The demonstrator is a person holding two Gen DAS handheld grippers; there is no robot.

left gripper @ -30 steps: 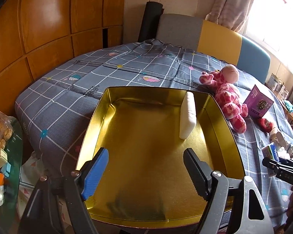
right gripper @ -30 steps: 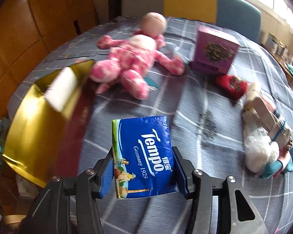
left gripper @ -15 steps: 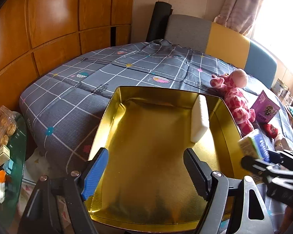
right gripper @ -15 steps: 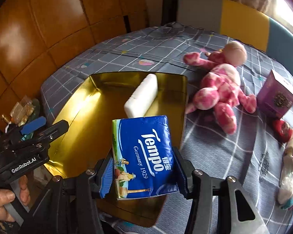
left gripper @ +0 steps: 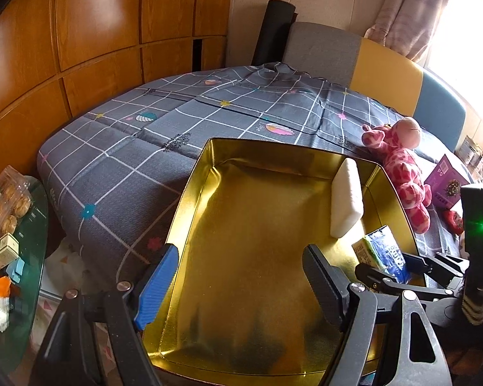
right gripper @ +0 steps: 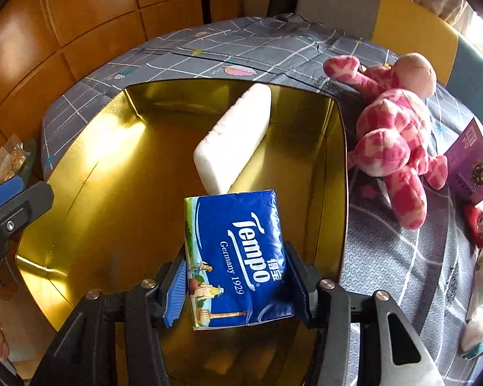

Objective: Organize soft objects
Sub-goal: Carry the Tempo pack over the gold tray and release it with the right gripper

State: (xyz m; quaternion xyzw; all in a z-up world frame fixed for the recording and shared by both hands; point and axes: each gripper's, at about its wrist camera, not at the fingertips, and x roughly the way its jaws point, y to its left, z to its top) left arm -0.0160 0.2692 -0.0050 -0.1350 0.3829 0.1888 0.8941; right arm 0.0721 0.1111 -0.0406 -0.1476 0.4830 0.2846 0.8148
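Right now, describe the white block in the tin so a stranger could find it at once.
On the grey checked bedspread sits an open gold tin. Inside it, a white foam block leans against the wall nearest the pink plush toy. It is the only plain white, unprinted thing in the tin.

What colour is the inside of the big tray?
Shiny gold, the rectangular metal tray; the right wrist view shows it best.

The blue tissue pack point(right gripper: 238, 257) between the pads of the right gripper point(right gripper: 235, 284) carries the brand "Tempo" in large white letters, with "Germany 1929" in smaller white print beneath and two white Chinese characters after the brand name. The purple box point(right gripper: 470, 164) at the far right bears white print near its top edge, too small to read.
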